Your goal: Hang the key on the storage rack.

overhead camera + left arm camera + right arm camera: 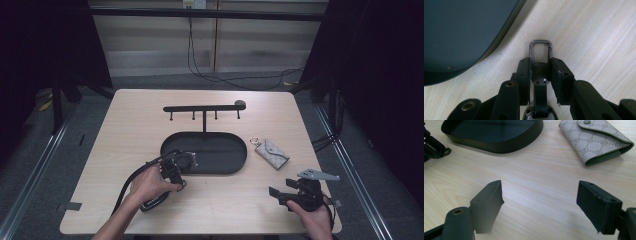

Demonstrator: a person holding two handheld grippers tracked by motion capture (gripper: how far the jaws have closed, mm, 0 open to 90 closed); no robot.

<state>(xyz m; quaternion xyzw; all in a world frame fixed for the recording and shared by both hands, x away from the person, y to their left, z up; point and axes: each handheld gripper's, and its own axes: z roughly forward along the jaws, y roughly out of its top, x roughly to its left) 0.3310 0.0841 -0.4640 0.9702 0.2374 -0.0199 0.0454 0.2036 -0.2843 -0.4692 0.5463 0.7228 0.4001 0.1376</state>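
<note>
My left gripper (540, 62) is shut on a small black strap piece with a rectangular metal clip (540, 41) that sticks out past the jaws, low over the wood. In the high view the left gripper (180, 181) sits just off the front left rim of the black oval tray (240, 150). My right gripper (540, 187) is open with nothing between its jaws. It hovers over bare wood at the front right (281, 190). A grey patterned key pouch (596, 140) lies flat ahead of it, to the right of the tray.
A black hook rack (202, 108) rises on a post from the tray's back edge, with several small pegs. The tray (499, 145) looks bare inside. The pouch (272, 154) has a small ring at its far end. Cables cross the floor beyond the table.
</note>
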